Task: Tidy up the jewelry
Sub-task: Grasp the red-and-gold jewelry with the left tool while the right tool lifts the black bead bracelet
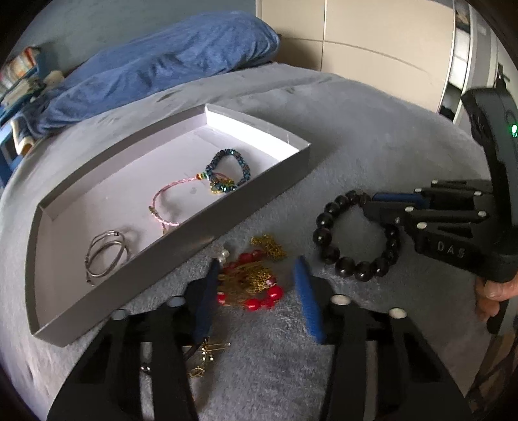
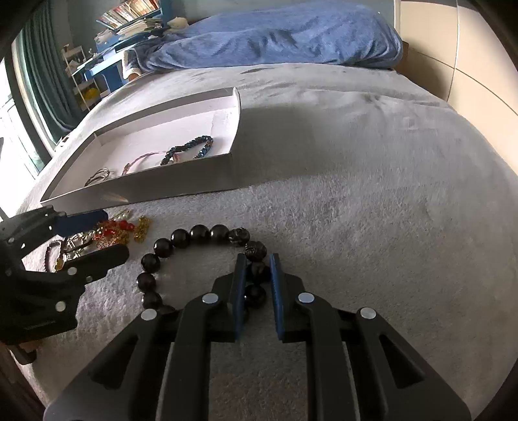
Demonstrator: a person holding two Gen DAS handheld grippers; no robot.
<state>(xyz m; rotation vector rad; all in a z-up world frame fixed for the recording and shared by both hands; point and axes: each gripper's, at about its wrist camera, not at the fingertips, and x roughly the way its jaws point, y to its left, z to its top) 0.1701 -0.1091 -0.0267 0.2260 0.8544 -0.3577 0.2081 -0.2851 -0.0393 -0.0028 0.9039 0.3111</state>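
A shallow white box (image 1: 181, 233) (image 2: 155, 186) lies on the grey bed cover. In it are a teal beaded bracelet (image 1: 241, 163) (image 2: 194, 147), a pink cord bracelet (image 1: 168, 200) and silver rings (image 1: 105, 256). A tangle of red beads and gold chain (image 1: 255, 281) (image 2: 116, 233) lies in front of the box. My left gripper (image 1: 255, 275) is open, its fingers either side of that tangle. My right gripper (image 2: 255, 268) (image 1: 372, 202) is closed on the beads of a black beaded bracelet (image 1: 343, 268) (image 2: 181, 238) that rests on the cover.
A blue pillow (image 1: 168, 61) (image 2: 285, 35) lies at the head of the bed. More gold pieces (image 1: 207, 353) lie under my left gripper. A beige wall (image 1: 372, 42) is to the right, shelves (image 2: 129, 19) and a window to the left.
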